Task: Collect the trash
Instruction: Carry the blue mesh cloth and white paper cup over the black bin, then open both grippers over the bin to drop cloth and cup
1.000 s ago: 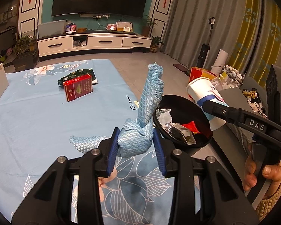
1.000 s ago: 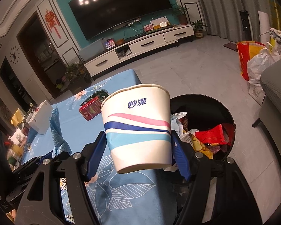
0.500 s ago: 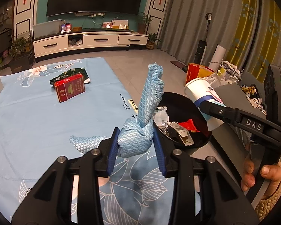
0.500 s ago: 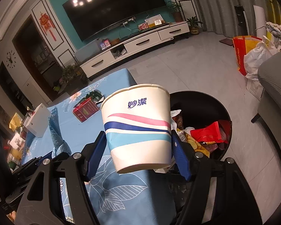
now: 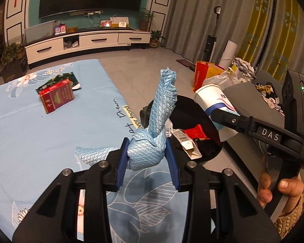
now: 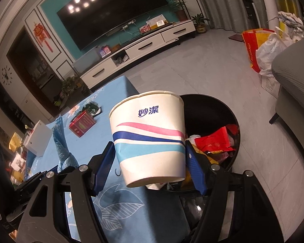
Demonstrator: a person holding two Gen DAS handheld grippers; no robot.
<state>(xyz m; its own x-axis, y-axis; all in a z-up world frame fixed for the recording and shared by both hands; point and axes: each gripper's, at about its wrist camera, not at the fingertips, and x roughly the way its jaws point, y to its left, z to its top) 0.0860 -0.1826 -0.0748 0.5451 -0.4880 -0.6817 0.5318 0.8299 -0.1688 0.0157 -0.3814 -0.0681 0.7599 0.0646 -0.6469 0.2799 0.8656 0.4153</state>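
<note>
My left gripper (image 5: 148, 162) is shut on a crumpled light-blue cloth (image 5: 152, 141), held above the right edge of the blue tablecloth, beside the black trash bin (image 5: 189, 105). My right gripper (image 6: 150, 162) is shut on a white paper cup (image 6: 150, 137) with pink and blue stripes, held over the bin's near rim (image 6: 236, 121). The cup (image 5: 214, 101) and right gripper also show in the left wrist view, above the bin. The bin holds red wrappers (image 6: 214, 141) and other trash. The cloth also shows in the right wrist view (image 6: 60, 141).
A red box (image 5: 56, 98) and a green packet (image 5: 60, 79) lie on the blue tablecloth (image 5: 40, 131). A white box (image 6: 37, 139) stands at the table's far end. Grey sofa (image 6: 293, 77), red and white bags (image 6: 259, 50), TV cabinet (image 5: 87, 42) beyond.
Both grippers have kept their hold. The left gripper with the cloth has shifted slightly toward the bin; the right gripper with the cup has moved further over the bin.
</note>
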